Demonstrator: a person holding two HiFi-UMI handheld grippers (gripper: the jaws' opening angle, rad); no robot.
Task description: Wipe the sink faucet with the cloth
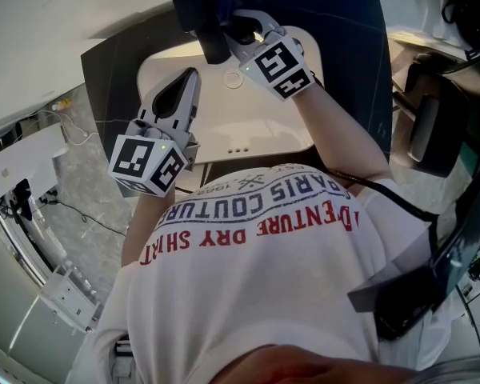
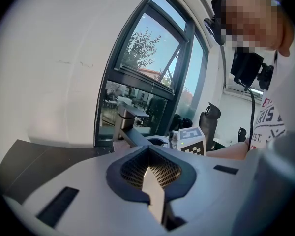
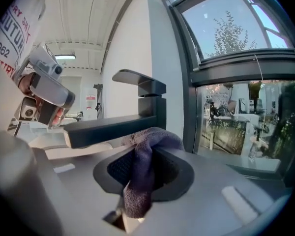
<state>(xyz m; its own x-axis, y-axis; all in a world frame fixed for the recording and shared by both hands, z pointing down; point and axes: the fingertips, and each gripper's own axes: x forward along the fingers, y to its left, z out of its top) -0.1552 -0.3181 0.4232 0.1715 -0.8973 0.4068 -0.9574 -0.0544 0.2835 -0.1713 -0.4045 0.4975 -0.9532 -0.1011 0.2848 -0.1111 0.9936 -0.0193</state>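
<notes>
Up at the top centre of the head view, the right claw (image 1: 238,29) is clamped on a dark purple-blue cloth (image 3: 140,173). In the right gripper view the knit fabric is bunched between the closed jaws. Its upper fold sits against the underside of the dark faucet (image 3: 137,113), just where the flat spout meets the square column. A flat lever handle tops that column.

The white sink (image 1: 264,126) is set into a dark table (image 1: 112,66) and fills the upper middle of the head view. Inside the basin lie a round drain ring (image 1: 234,78) near the faucet and three small holes (image 1: 238,150) in the wall nearest the person.

The left claw (image 1: 192,77) is over the left part of the basin, with its tips pointing toward the faucet. Whether it touches the basin cannot be told. In the left gripper view its jaws meet with nothing between them. Beyond them, in the middle of the frame, stand the faucet and the right claw's marker cube (image 2: 192,140).
</notes>
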